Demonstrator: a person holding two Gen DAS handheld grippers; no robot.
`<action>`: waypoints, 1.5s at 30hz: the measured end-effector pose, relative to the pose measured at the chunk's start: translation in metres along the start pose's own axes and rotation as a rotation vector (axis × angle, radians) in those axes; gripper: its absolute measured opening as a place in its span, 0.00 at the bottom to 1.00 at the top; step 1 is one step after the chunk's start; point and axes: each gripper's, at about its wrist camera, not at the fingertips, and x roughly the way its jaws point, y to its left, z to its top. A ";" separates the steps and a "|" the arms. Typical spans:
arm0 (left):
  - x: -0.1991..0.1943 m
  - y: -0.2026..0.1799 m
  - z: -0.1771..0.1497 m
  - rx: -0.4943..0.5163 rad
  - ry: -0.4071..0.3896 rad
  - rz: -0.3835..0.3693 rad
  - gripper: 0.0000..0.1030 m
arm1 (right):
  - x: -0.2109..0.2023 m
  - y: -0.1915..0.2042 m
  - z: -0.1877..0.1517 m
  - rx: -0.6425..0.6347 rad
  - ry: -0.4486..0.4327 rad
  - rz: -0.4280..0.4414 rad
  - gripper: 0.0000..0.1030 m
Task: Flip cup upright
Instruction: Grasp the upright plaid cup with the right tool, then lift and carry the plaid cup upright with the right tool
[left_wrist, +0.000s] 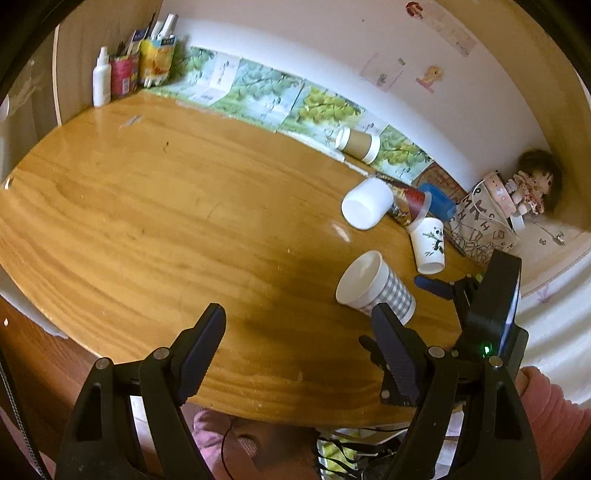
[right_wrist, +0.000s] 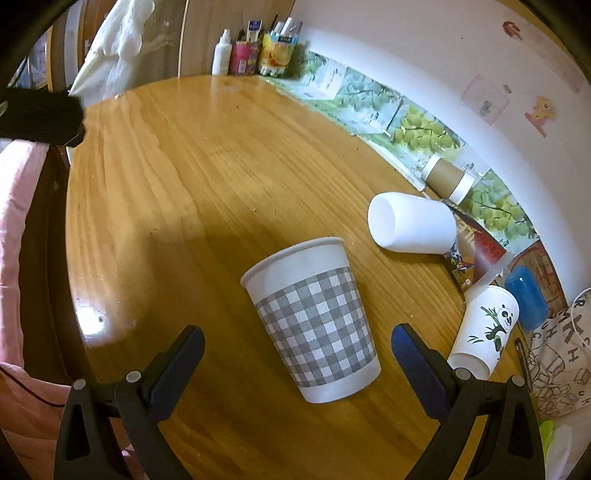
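Right hand-held gripper (right_wrist: 297, 350), spread and nearer, straddles checked cup (right_wrist: 314, 317) lying on surface (right_wrist: 184, 177), mouth toward 11 o'clock; left hand-held gripper (left_wrist: 299, 325) spread.

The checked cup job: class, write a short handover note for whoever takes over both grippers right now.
Right gripper: open, holding nothing, its fingers on either side of the checked cup near its base.
Left gripper: open, holding nothing, over the table.
The checked cup lies on its side, mouth facing away from the right gripper. A white cup, panda cup and brown cup also lie tipped over further back.
Done: right gripper lined up.
Left: close, lift, turn the cup upright, set it down.
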 end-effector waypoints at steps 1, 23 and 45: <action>0.001 0.001 -0.001 -0.002 0.005 -0.001 0.81 | 0.002 0.000 0.001 -0.001 0.007 -0.001 0.99; 0.010 0.016 -0.004 -0.038 0.062 -0.009 0.81 | 0.040 -0.002 0.023 -0.050 0.109 -0.084 0.99; 0.030 0.009 0.017 0.071 0.128 -0.034 0.81 | 0.053 -0.007 0.041 -0.001 0.143 -0.014 0.73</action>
